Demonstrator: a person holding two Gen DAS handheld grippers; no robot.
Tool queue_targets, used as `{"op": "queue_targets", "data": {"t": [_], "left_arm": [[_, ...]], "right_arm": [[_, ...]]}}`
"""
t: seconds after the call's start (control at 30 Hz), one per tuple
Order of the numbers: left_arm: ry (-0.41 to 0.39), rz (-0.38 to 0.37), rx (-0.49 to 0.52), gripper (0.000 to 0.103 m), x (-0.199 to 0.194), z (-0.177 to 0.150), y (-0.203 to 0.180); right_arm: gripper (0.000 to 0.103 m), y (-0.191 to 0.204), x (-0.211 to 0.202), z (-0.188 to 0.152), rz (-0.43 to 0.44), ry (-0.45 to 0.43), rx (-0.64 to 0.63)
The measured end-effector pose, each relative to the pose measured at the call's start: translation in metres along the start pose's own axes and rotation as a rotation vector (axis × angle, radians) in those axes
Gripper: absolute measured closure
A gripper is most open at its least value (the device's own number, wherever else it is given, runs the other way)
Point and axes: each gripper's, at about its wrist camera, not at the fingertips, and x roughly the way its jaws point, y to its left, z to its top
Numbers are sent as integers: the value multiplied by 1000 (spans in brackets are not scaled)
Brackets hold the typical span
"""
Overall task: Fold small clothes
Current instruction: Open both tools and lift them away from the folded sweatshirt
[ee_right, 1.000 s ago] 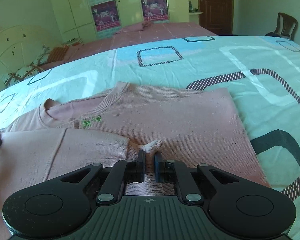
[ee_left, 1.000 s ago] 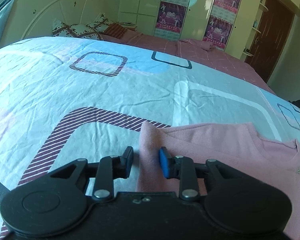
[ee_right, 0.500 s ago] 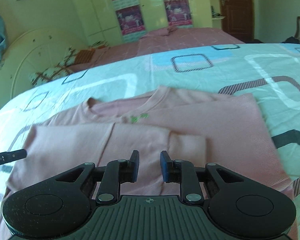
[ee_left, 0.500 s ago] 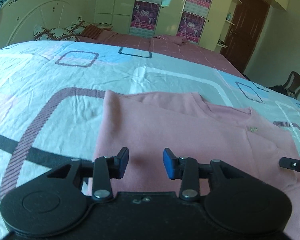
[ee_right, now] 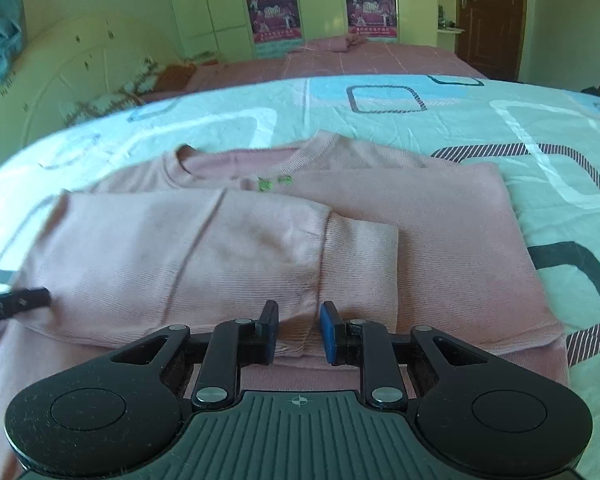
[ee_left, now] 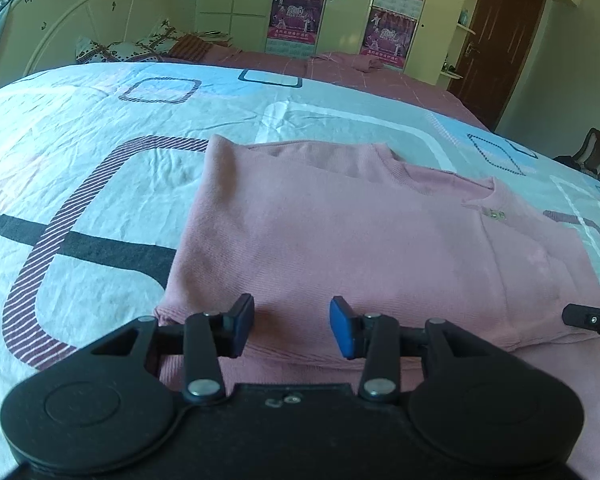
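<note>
pink knit sweater (ee_right: 380, 216) lies flat on the patterned bedsheet (ee_left: 100, 184), neckline (ee_right: 236, 160) toward the headboard side, a small green label (ee_right: 274, 182) just below the collar. one sleeve (ee_right: 204, 256) is folded across the body, its ribbed cuff (ee_right: 356, 264) resting on the front panel near the right side of the garment. the fold sits flat with slight puckering at the cuff seam.

left gripper (ee_left: 292, 330): jaws spread wide apart, nothing between the blue pads (ee_left: 342, 332); it sits low over the lower hem area near the sweater's left edge. whether the fingertips touch the fabric cannot be told. in the right wrist view its tip (ee_right: 20, 304) shows at the left edge, at the folded sleeve's shoulder end.

right gripper (ee_right: 298, 332): jaws parted, released, no cloth pinched; it sits just in front of the cuff's near edge, over the sweater's lower body. its tip (ee_left: 588, 318) shows at the right edge of the left wrist view, beside the garment's side edge.

surroundings: a second bed with a pink cover (ee_right: 380, 60) behind, a cream headboard (ee_left: 80, 28), wardrobe doors carrying posters (ee_right: 274, 12), a brown door (ee_right: 488, 16), and a chair (ee_left: 592, 158) at the far right.
</note>
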Motion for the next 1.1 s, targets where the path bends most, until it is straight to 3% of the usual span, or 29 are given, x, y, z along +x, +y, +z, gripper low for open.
{"op": "queue_targets", "data": {"t": [0.2, 0.4, 0.73, 0.8, 0.83, 0.87, 1.1], "left_arm": [[-14, -42, 33, 55, -29, -14, -37], [24, -83, 54, 49, -31, -36, -77], [72, 1, 73, 48, -18, -63, -102], [68, 13, 81, 45, -18, -65, -105], [68, 17, 84, 44, -18, -65, -105], [70, 21, 87, 44, -18, -65, -107], [53, 34, 111, 44, -19, -59, -106]], "right_arm": [[80, 0, -25, -14, 96, 19, 18], [80, 2, -35, -23, 156, 29, -7], [79, 1, -30, -40, 191, 79, -60], [70, 2, -26, -42, 183, 95, -71], [56, 3, -25, -43, 181, 95, -70], [50, 3, -25, -44, 181, 90, -68], [51, 4, -34, -40, 142, 27, -59]]}}
